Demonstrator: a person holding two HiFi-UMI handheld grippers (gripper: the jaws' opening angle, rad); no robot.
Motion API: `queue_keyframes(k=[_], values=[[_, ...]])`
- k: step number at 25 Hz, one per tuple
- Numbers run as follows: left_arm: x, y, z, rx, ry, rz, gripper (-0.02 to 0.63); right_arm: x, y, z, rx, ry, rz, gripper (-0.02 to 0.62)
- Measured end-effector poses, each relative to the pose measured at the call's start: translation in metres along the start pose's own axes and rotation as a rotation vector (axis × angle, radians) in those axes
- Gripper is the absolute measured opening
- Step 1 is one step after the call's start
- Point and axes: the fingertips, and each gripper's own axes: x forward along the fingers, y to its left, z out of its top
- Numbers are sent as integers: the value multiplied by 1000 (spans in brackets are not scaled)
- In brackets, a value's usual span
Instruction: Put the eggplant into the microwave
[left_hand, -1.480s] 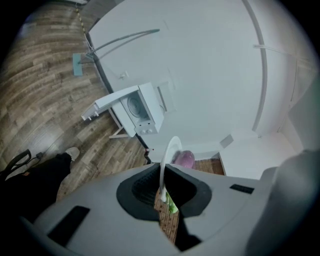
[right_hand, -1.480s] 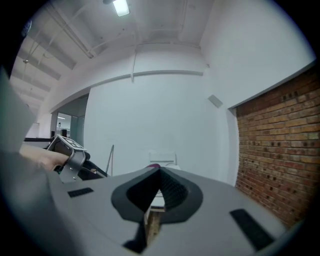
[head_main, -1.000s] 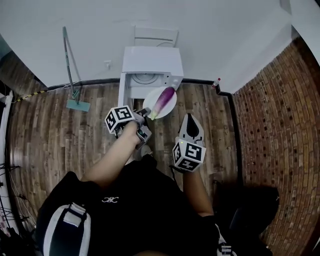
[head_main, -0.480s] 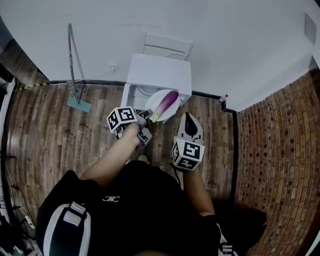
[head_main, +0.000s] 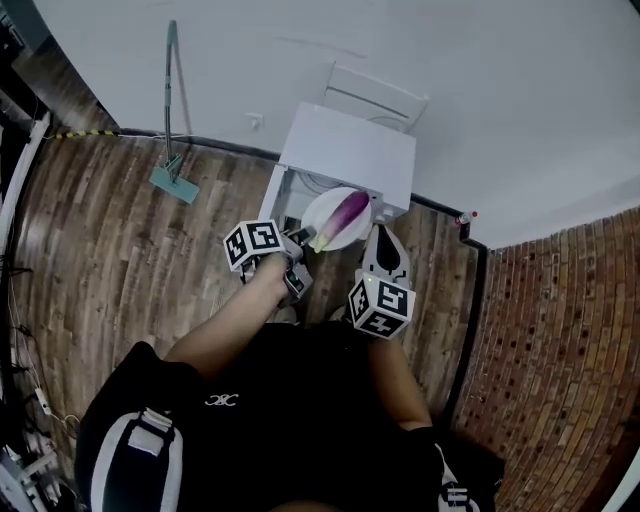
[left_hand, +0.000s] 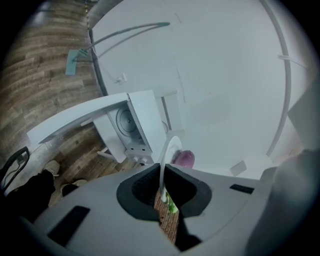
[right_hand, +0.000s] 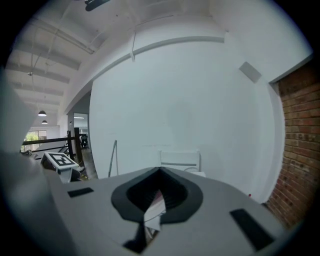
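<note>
LIGHT: bright, even, diffuse; small lit ceiling lamps (right_hand: 42, 113) at far left of right gripper view | WALL (head_main: 500, 90): near washed-out white at top | DISTORTION: strong fisheye, bent lines toward edges, black vignetted corners in both gripper views | FOCUS: bottom foreground soft in gripper views; head view fairly sharp

My left gripper (head_main: 297, 242) gripping the white plate (head_main: 322, 213) at its seven o'clock rim, eggplant (head_main: 347, 212) lying on it, microwave (head_main: 350, 158) at twelve, my right gripper (head_main: 384, 240) at four, mop (head_main: 170, 120) at ten.
</note>
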Motion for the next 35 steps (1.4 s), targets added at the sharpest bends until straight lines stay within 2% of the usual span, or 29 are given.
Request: queue_keyframes(k=[6,11,16,19,26,31,35], values=[[-1,17,16,-40,-84,34,21,34,16,-5,-38,37,99,6],[12,14,23,-94,-167,35,22,68,6,2,-59,39,186,6],[26,18,21,-129,-284,77,23,113,-1,8,-70,65,311,6],[37,28,15,-195,-344,87,23,136,-3,3,-94,91,389,6],[49,64,-6,-285,-512,94,23,162,-2,-40,-175,118,576,6],[57,111,-18,-296,-548,179,23,161,-2,-71,-174,120,619,6],[84,151,-16,-313,-557,163,23,159,-7,-120,-196,113,628,6]])
